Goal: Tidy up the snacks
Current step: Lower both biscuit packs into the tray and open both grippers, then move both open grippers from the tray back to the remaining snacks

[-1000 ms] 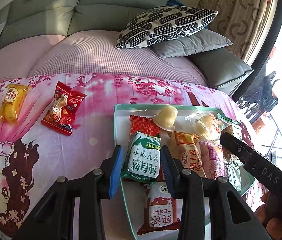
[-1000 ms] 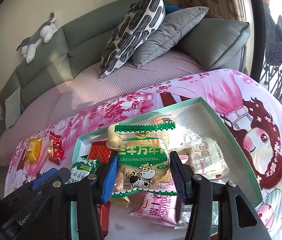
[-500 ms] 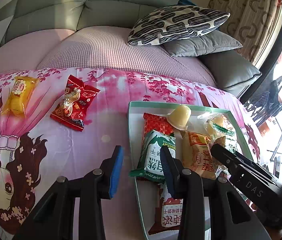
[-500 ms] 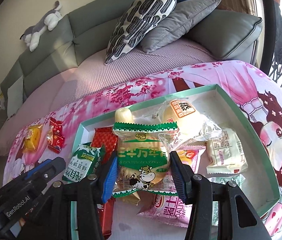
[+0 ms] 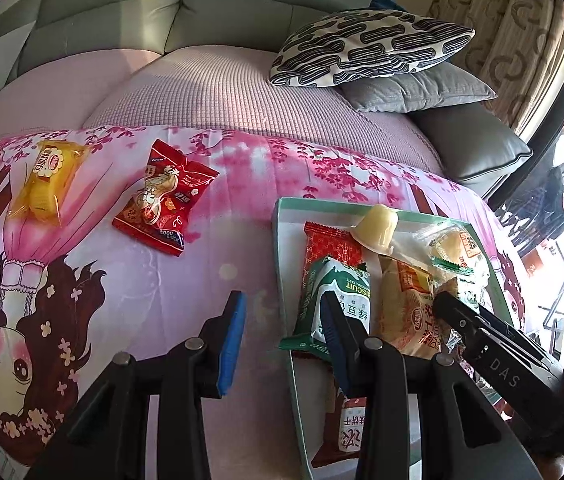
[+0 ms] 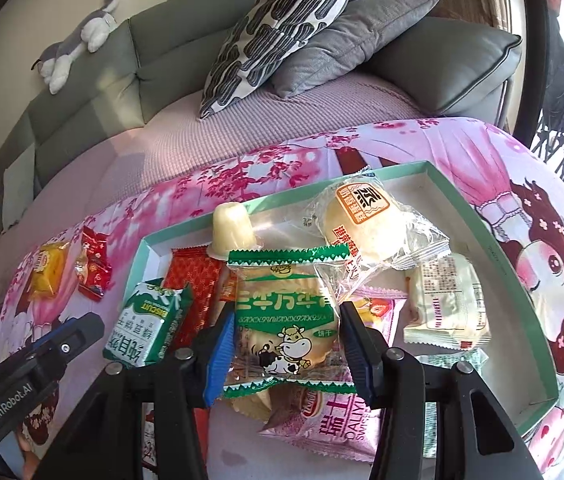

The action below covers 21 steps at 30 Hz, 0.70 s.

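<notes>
A teal tray [image 6: 481, 216] on the pink printed cloth holds several snacks: a green biscuit pack [image 6: 146, 328], a jelly cup [image 6: 232, 228] and a wrapped bun [image 6: 361, 212]. My right gripper [image 6: 287, 340] is shut on a green-edged cow biscuit pack [image 6: 285, 320], held just above the pile. My left gripper [image 5: 283, 332] hangs over the cloth by the tray's left rim [image 5: 282, 240]; its jaws are apart with nothing between them. Left of the tray, a red peanut pack [image 5: 164, 196] and a yellow pack [image 5: 48, 178] lie on the cloth.
A grey sofa with a purple cover runs behind the cloth. A patterned pillow [image 5: 365, 46] and a grey one [image 5: 413, 88] sit at its right end. A plush toy [image 6: 74, 46] lies on the backrest. A curtain and a bright window are at the right.
My left gripper has shifted left, from over the green biscuit pack to the cloth beside the tray. My right gripper has sunk a little toward the tray with the cow pack still in it.
</notes>
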### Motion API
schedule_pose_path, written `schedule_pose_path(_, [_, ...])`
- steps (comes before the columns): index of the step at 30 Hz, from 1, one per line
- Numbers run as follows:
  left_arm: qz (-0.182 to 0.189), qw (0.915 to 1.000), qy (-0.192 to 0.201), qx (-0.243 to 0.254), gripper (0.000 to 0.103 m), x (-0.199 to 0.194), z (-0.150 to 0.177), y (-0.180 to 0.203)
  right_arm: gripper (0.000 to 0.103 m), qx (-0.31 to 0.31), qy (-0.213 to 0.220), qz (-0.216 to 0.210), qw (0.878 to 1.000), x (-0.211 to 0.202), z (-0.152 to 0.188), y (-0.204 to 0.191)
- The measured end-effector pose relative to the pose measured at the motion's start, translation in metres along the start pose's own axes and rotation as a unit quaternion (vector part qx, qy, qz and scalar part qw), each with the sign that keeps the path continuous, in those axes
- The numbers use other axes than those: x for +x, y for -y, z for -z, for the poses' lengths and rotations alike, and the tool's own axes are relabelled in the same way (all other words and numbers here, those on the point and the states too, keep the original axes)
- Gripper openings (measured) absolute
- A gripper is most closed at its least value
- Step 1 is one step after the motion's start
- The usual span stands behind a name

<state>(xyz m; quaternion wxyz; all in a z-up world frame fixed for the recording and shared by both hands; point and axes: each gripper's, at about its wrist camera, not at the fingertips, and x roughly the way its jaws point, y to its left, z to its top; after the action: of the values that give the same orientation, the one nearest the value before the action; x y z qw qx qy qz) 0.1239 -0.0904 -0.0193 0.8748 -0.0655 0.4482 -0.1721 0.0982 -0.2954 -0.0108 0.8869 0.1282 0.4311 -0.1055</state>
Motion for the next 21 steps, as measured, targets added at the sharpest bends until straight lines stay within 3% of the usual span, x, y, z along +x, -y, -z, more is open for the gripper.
schedule_pose_path(11, [-0.003, 1.0000, -0.005, -0.001, 0.041, 0.001, 0.000, 0.000, 0.054, -0.010, -0.001, 0.011, 1.000, -0.001, -0.001, -0.002])
schedule_pose_path(15, [-0.014, 0.9998, -0.008, -0.010, 0.061, 0.002, -0.001, -0.002, 0.063, -0.011, -0.006, 0.008, 1.000, -0.001, -0.002, -0.004])
schedule_pose_path(19, [-0.029, 0.9994, -0.012, -0.018, 0.065, 0.003, -0.001, -0.007, 0.078, -0.014, -0.010, 0.005, 1.000, 0.000, -0.002, -0.005])
schedule_pose_path(21, [-0.037, 0.9990, -0.014, -0.021, 0.075, 0.004, -0.001, -0.010, 0.081, -0.015, -0.010, 0.003, 1.000, 0.000, -0.002, -0.006])
